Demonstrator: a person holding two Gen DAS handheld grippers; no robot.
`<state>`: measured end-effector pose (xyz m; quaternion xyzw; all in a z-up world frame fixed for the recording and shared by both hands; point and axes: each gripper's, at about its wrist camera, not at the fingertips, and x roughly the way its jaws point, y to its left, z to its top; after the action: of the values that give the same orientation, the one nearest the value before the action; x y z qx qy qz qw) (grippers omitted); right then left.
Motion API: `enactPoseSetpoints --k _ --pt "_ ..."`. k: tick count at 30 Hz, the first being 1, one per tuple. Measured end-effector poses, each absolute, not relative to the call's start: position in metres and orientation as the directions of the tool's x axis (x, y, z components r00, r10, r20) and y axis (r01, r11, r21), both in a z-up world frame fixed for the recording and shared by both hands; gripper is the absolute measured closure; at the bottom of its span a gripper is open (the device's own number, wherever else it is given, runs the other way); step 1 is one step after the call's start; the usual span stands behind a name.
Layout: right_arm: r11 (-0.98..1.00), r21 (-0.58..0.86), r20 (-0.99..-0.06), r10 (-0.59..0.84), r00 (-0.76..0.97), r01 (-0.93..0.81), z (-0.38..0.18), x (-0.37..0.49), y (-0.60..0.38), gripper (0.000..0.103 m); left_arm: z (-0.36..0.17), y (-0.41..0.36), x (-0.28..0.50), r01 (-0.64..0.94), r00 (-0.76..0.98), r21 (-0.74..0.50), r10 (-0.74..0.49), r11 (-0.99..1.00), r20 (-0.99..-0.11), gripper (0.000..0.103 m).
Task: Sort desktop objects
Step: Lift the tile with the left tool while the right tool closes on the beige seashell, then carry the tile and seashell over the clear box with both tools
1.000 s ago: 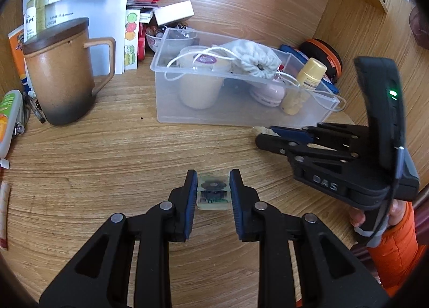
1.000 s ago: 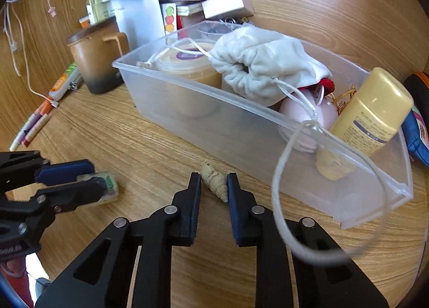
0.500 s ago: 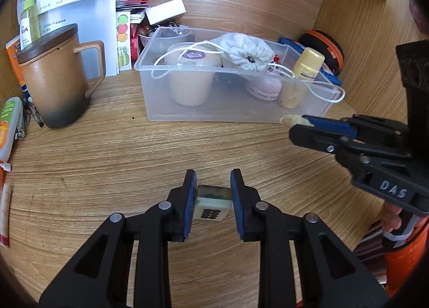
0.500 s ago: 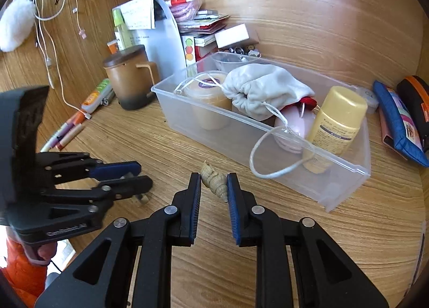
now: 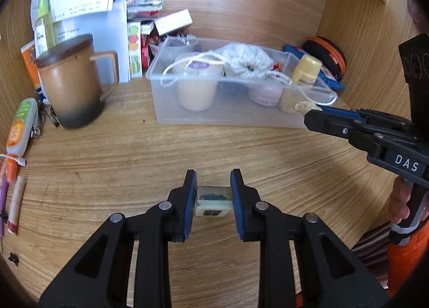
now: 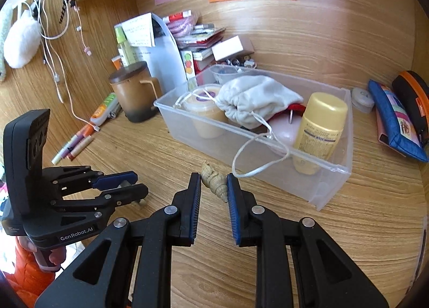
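While both hover above the worktop (image 5: 107, 163), I've got left claw (image 5: 213, 195) pinching a mahjong tile (image 5: 213, 202), right claw (image 6: 214, 184) pinching a spiral shell (image 6: 214, 184), just near of the clear bin (image 6: 316, 182) w/ bottle, pouch.

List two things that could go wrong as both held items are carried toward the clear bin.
1. The right gripper pinches the spiral seashell on curved sides; it could twist loose.
2. The white drawstring loop hangs over the clear plastic bin front wall, where it could snag a finger as the left gripper brings the mahjong tile.
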<state>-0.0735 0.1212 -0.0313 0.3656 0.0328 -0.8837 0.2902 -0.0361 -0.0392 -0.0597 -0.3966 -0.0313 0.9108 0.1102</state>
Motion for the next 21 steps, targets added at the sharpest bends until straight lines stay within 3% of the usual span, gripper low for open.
enactPoseSetpoints --k 21 --pt "-0.851 0.164 -0.577 -0.492 -0.652 0.498 0.012 -0.071 0.165 0.085 0.003 -0.038 -0.062 -0.188 -0.750 -0.131 0.229 -0.973 -0.621 0.078"
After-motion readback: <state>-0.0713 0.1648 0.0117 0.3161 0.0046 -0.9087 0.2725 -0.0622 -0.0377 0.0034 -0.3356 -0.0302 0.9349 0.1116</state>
